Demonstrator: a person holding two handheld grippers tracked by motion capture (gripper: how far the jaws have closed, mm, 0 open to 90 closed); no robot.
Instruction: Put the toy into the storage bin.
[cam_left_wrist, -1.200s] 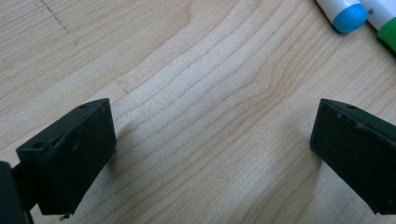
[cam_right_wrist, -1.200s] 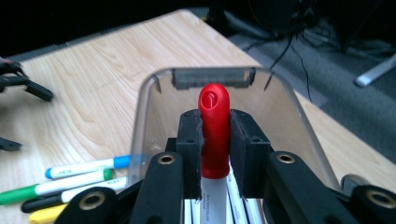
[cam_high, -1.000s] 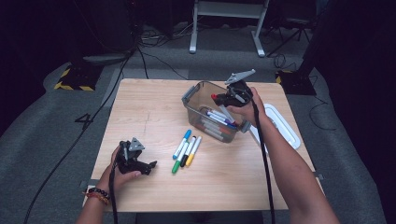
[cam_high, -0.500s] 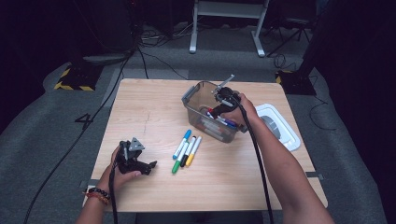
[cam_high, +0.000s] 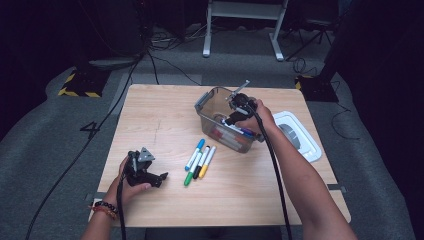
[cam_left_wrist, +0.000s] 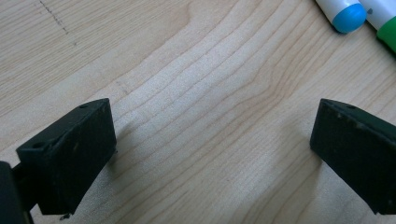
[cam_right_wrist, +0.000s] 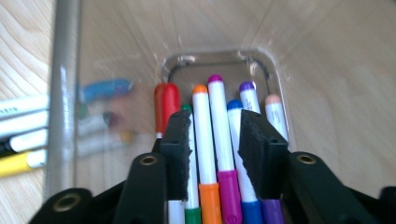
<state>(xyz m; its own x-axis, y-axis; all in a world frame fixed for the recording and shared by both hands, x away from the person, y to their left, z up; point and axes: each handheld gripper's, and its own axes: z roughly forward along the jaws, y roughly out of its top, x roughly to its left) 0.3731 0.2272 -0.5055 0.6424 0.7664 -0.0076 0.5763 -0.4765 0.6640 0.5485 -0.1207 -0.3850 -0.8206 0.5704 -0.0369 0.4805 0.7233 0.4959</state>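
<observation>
A clear plastic bin (cam_high: 201, 101) stands right of the table's middle with several markers lying in it. My right gripper (cam_high: 231, 119) reaches down into it. In the right gripper view its jaws (cam_right_wrist: 215, 135) have just been opening and stand a little apart. An orange-capped marker (cam_right_wrist: 201, 121) and a magenta-capped one (cam_right_wrist: 219, 116) lie loose between them, on the other markers. My left gripper (cam_high: 161, 178) rests on the table at the front left. It is wide open (cam_left_wrist: 212, 140) over bare wood, nothing between its jaws.
Several markers (cam_high: 199, 161) lie side by side on the table in front of the bin; a blue cap (cam_left_wrist: 348, 14) and a green one (cam_left_wrist: 387, 35) show ahead of the left gripper. A white lid (cam_high: 300, 135) lies right of the bin.
My right hand has come down from above the bin's far right rim, and its gripper now sits low inside the bin. The left hand has kept still.
</observation>
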